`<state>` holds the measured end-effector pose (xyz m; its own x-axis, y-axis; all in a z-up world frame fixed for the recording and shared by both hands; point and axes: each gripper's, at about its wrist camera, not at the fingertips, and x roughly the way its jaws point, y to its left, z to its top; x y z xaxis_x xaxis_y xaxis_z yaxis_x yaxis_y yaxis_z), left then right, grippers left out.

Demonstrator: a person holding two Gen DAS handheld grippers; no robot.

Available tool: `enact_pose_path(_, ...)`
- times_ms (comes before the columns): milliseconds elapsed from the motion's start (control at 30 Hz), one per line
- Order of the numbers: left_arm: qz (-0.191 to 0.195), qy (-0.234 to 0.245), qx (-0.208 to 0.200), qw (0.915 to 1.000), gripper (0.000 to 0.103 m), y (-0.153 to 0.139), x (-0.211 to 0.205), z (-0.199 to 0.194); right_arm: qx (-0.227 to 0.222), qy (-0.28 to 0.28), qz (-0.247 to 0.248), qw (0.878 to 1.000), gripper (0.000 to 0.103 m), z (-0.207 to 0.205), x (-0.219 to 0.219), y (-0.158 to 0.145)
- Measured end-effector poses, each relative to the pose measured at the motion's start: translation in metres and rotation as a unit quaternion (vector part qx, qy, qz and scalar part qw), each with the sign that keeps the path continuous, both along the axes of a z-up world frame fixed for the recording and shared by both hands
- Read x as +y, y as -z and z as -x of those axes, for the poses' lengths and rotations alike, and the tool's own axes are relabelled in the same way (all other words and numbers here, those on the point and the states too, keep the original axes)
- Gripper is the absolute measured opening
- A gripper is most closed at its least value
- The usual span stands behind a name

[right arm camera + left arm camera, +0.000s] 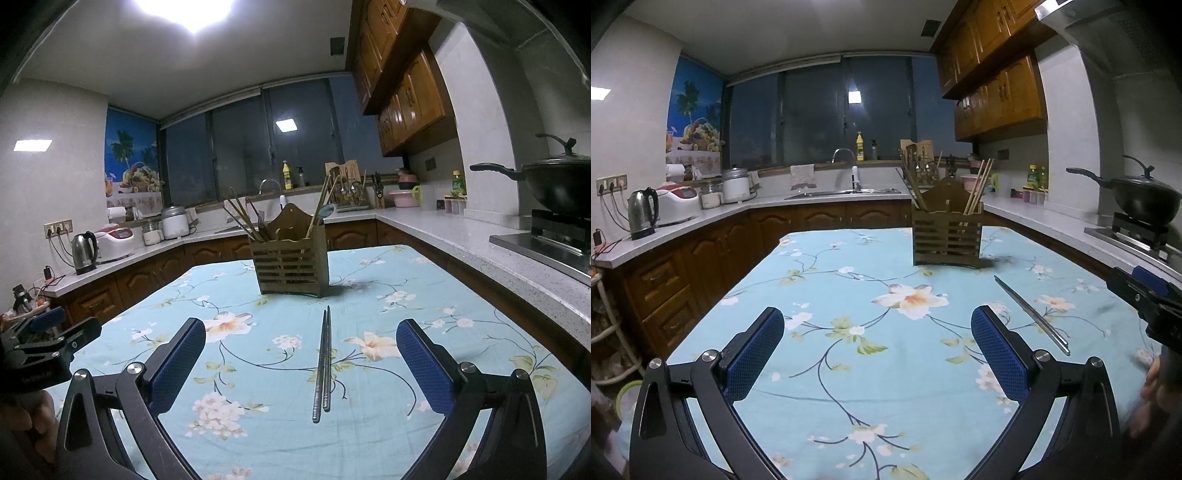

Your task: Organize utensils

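A pair of metal chopsticks lies side by side on the blue floral tablecloth, between the fingers of my open, empty right gripper. In the left wrist view the chopsticks lie to the right of my open, empty left gripper. A slatted wooden utensil holder stands upright at the table's far end with wooden chopsticks, a fork and a spoon in it; it also shows in the left wrist view.
Kitchen counters surround the table: a kettle and rice cooker at left, a sink at the back, a black wok on the stove at right. The right gripper shows at the left view's right edge.
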<state>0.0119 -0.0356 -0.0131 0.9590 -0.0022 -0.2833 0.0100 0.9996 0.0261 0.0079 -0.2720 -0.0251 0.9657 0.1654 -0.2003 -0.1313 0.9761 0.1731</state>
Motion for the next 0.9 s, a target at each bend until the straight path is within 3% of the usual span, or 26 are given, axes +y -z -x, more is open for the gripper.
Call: enact_pose_path(900, -0.002, 0.006, 0.004, 1.0000, 0.103, 0.0026, -0.0049, -0.0033, 0.002, -0.001, -0.003, 1.000, 0.103, -0.0001, 0.0009, 0.0000)
